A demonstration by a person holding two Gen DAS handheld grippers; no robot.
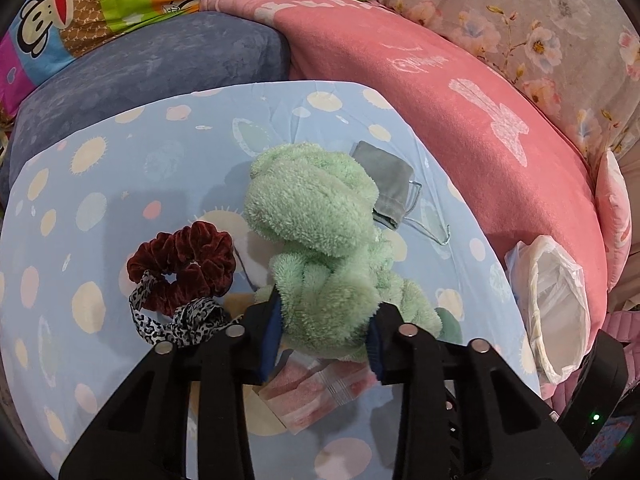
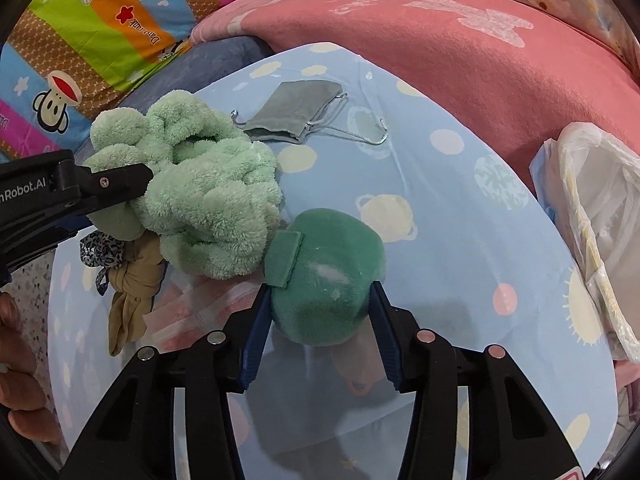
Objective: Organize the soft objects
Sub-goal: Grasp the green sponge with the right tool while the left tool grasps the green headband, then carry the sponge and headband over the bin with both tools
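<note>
Two jaws, each clamped on plush: left gripper [image 1: 326, 330] on fluffy mint knot [image 1: 316, 216], right gripper [image 2: 318, 322] on smooth teal dome [image 2: 328, 276].

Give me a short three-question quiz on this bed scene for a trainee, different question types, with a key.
1. True or false: the left hand-held gripper is closed on the light green fluffy towel.
2. What does the right hand-held gripper grip: A the grey drawstring pouch, B the dark green plush item, C the maroon scrunchie?
3. Fill in: the pouch lies on the blue ____ sheet.

Key: 1 true; 2 B; 3 spotted.
</note>
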